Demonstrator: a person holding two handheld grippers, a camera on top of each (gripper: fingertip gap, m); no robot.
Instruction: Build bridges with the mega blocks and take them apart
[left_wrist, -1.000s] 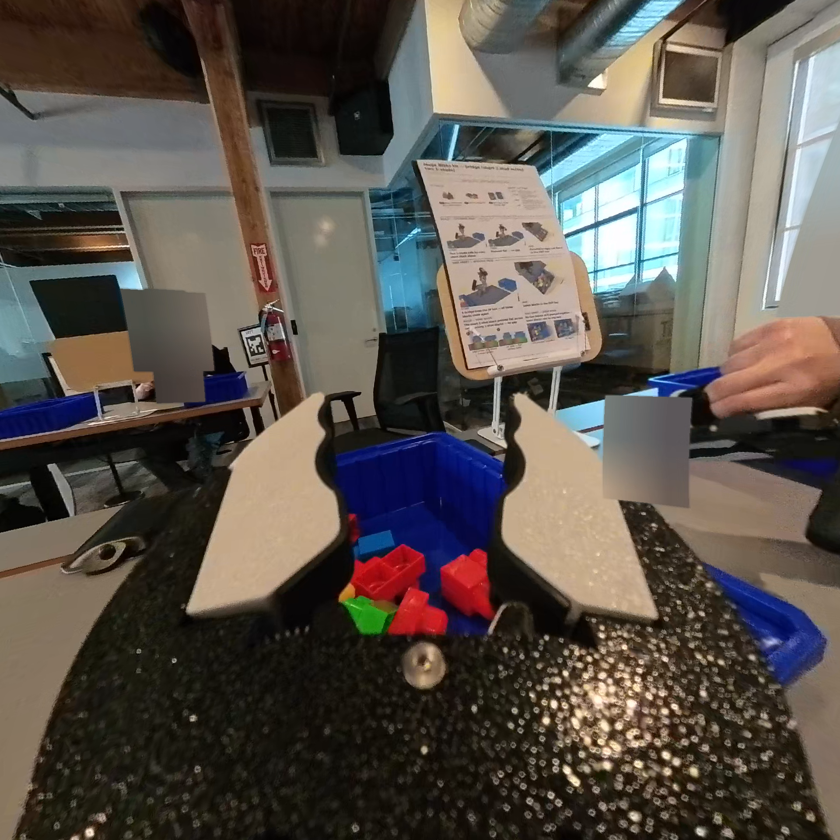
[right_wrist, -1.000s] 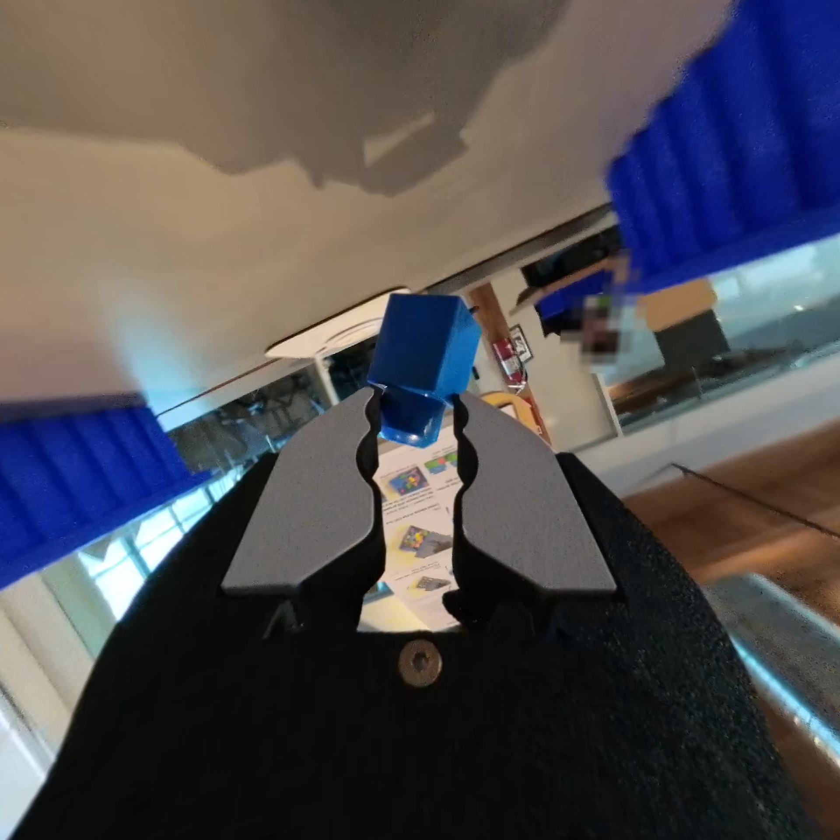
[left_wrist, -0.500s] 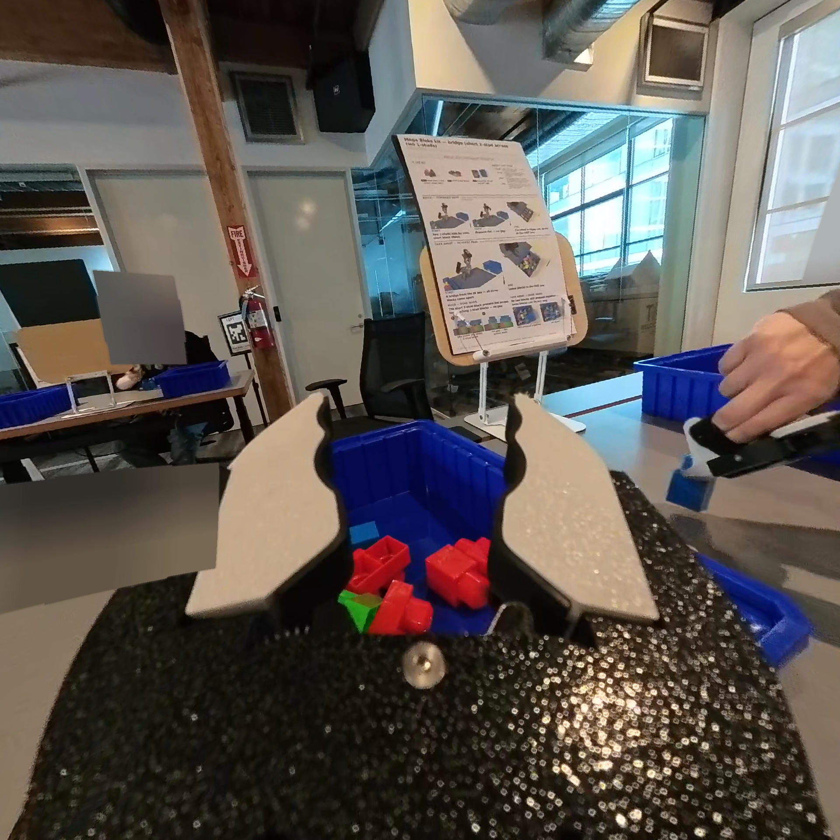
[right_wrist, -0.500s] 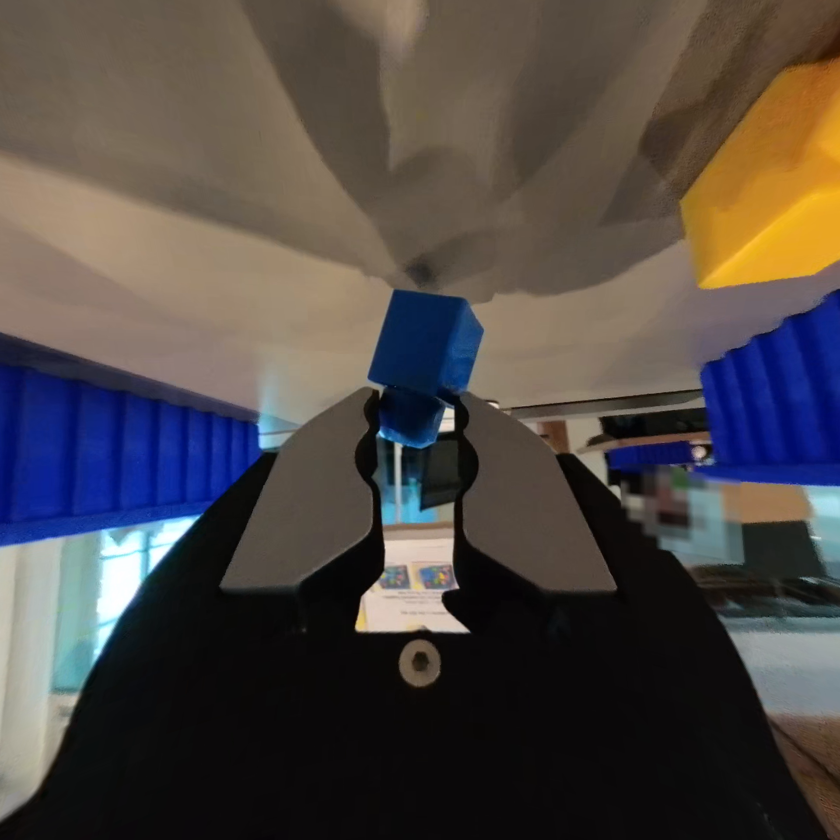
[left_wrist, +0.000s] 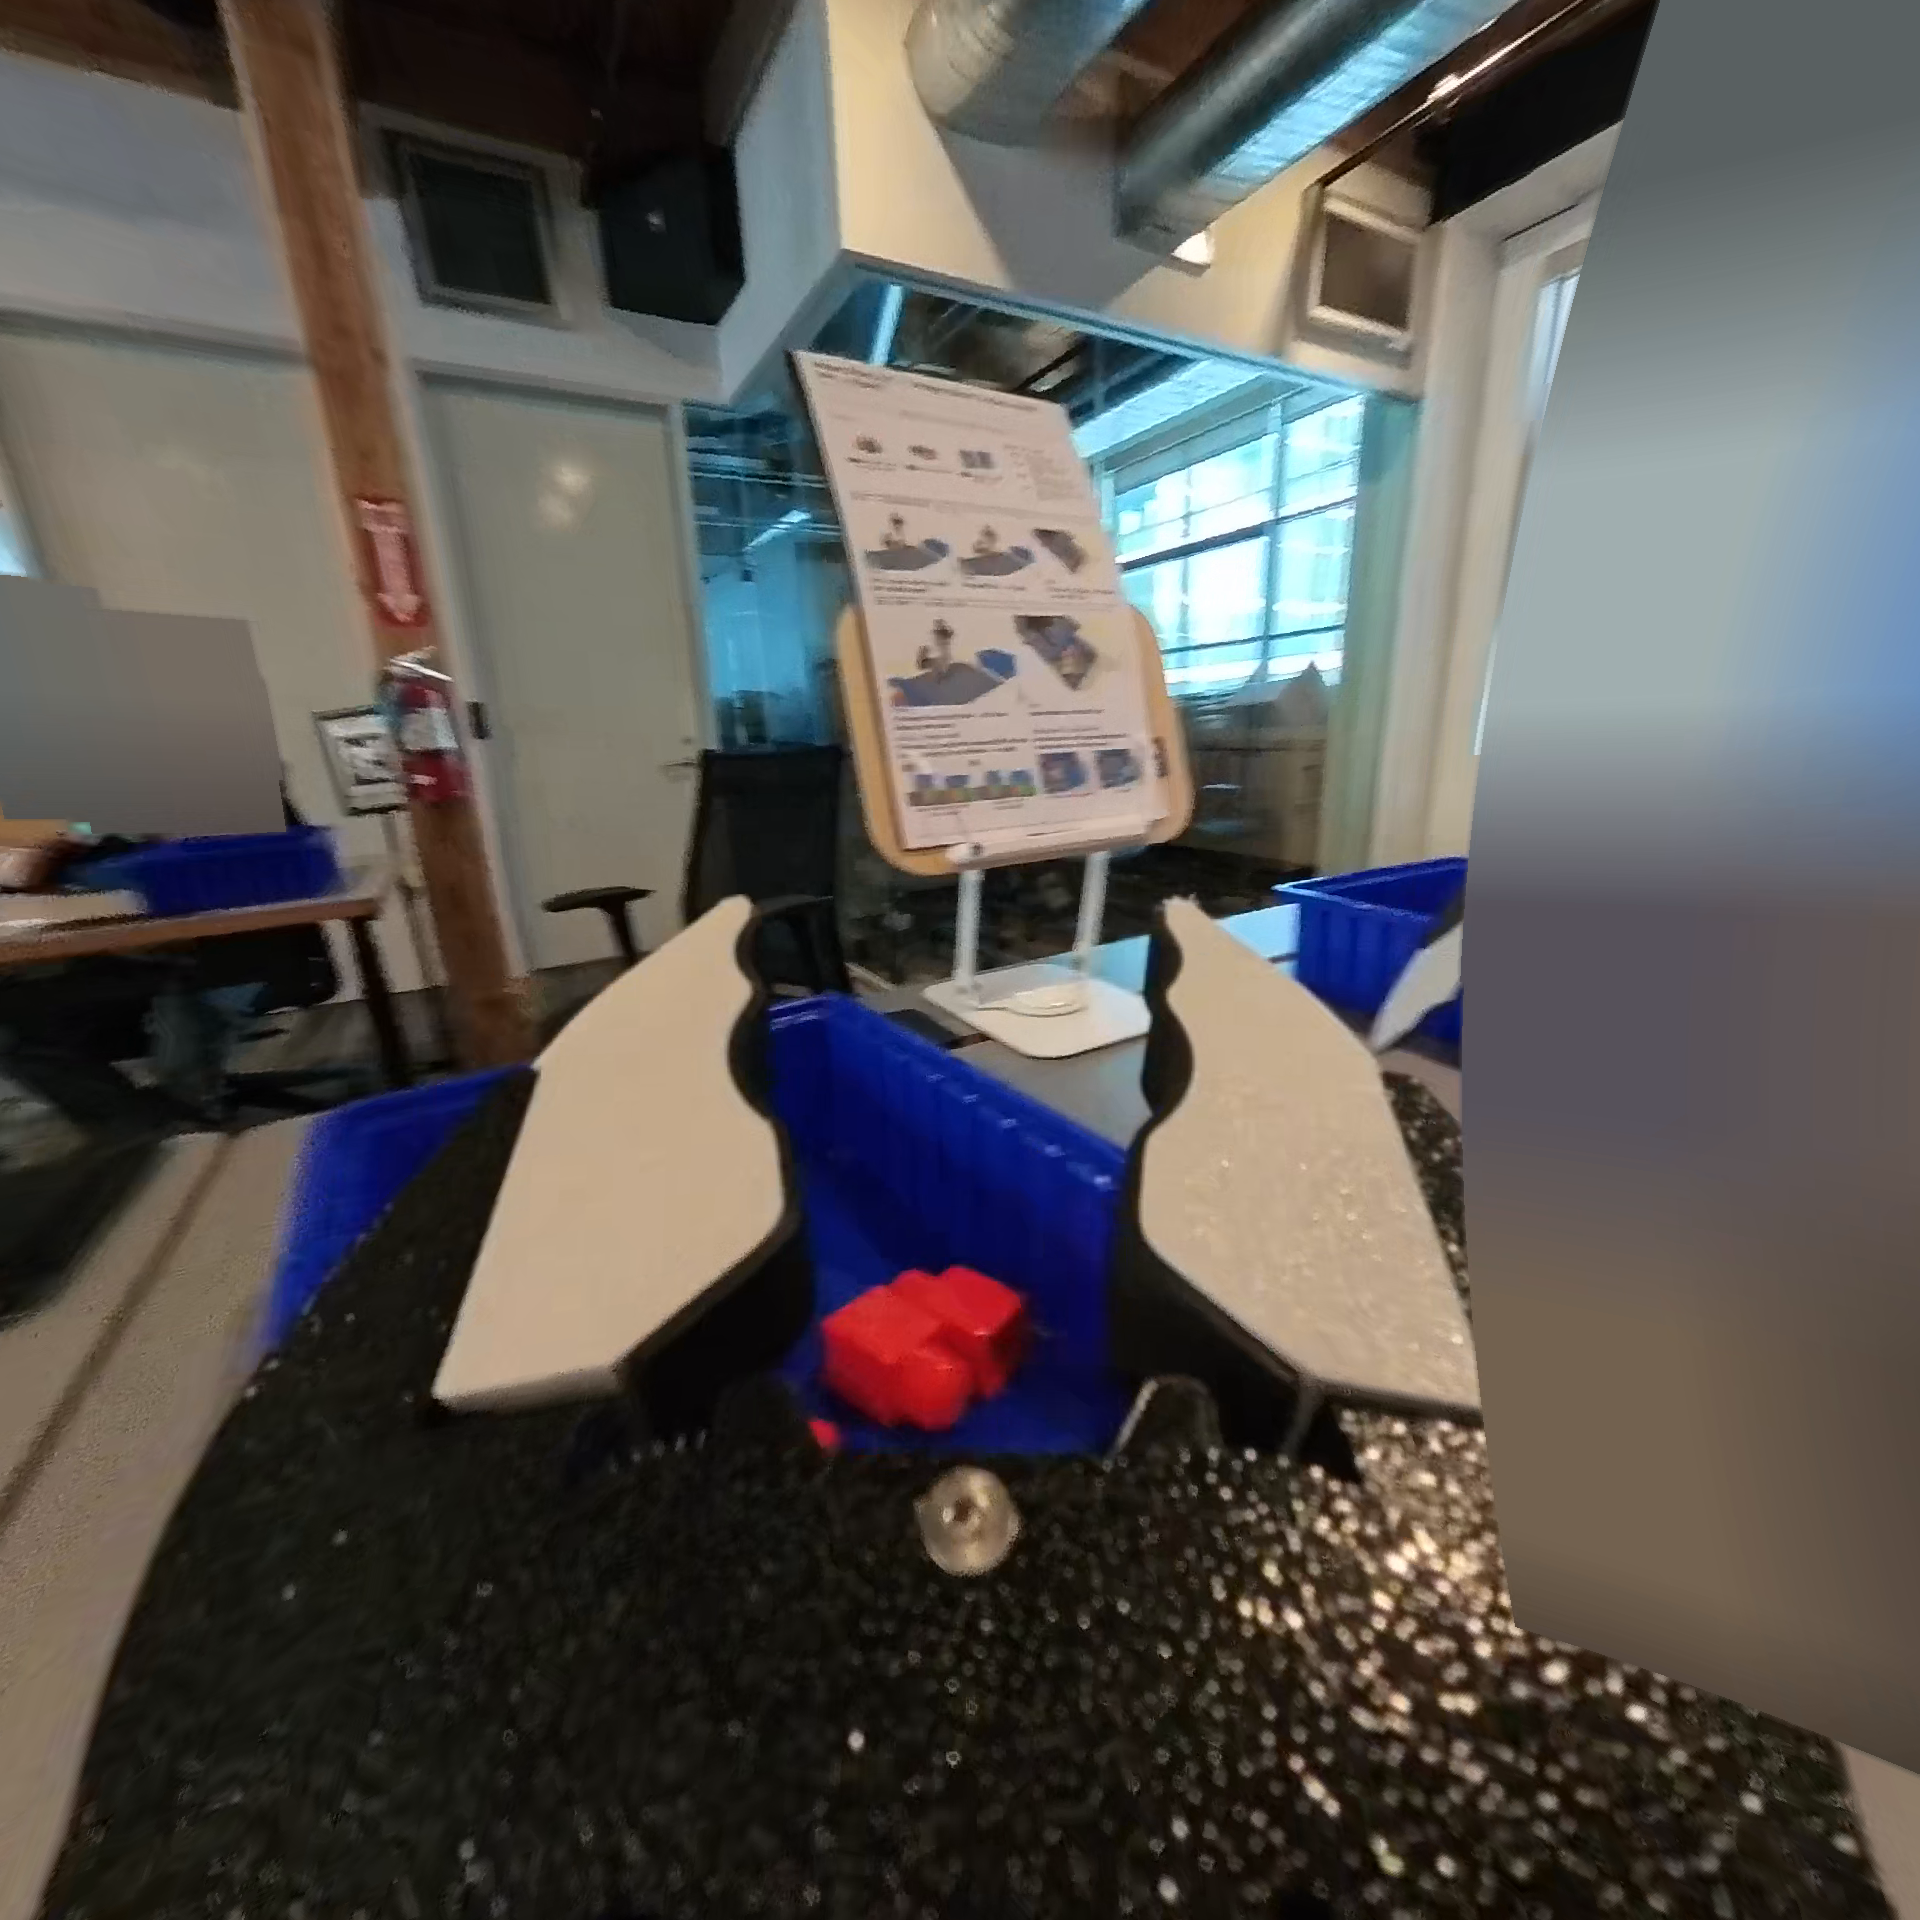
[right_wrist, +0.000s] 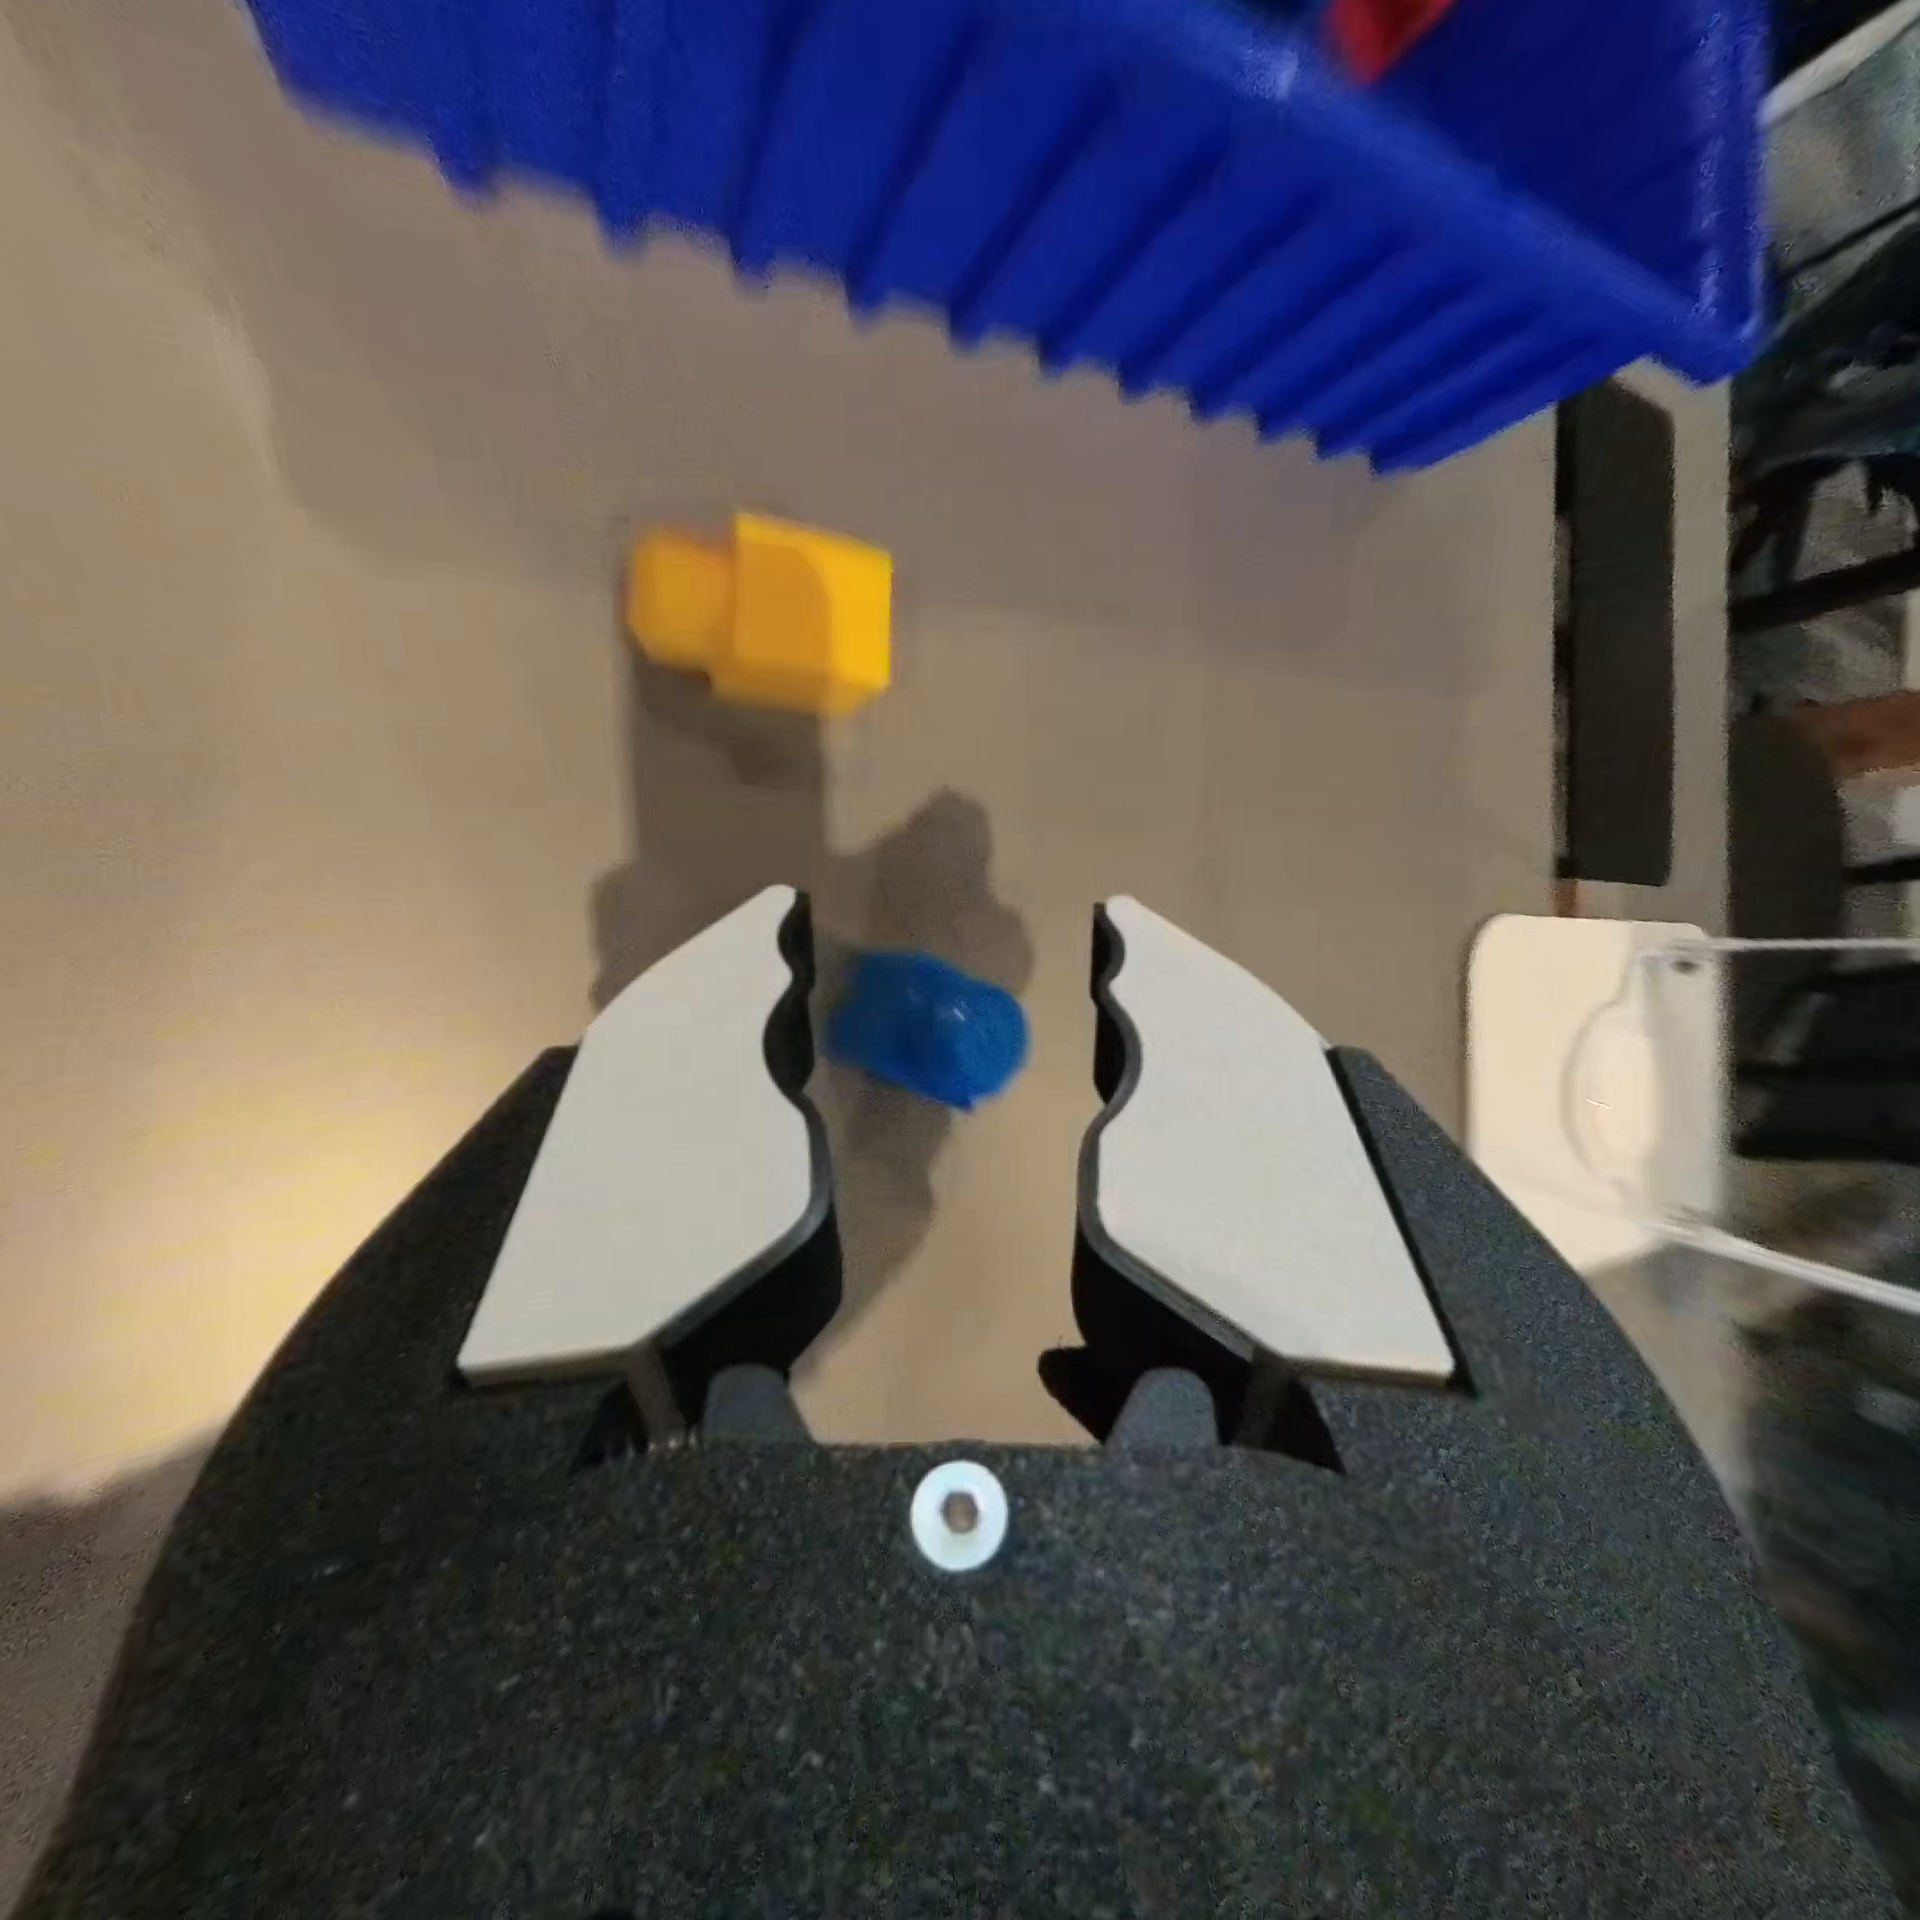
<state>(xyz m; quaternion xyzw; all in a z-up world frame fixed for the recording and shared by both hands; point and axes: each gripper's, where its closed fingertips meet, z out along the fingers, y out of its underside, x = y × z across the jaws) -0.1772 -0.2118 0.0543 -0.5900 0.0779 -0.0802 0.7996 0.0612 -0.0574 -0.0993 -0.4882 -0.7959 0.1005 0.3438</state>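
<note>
The right tongs (right_wrist: 945, 971) are spread wide and hold nothing; a small blue block (right_wrist: 925, 1029) lies on the table (right_wrist: 260, 727) between their tips, nearer the left finger. A yellow block (right_wrist: 769, 613) sits farther ahead, near a blue bin (right_wrist: 1143, 208). The left tongs (left_wrist: 951, 997) gape wide above another blue bin (left_wrist: 935, 1122) holding red blocks (left_wrist: 925, 1340).

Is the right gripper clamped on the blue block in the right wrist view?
No: the right gripper is open, and the blue block lies loose on the table between its spread fingers.
</note>
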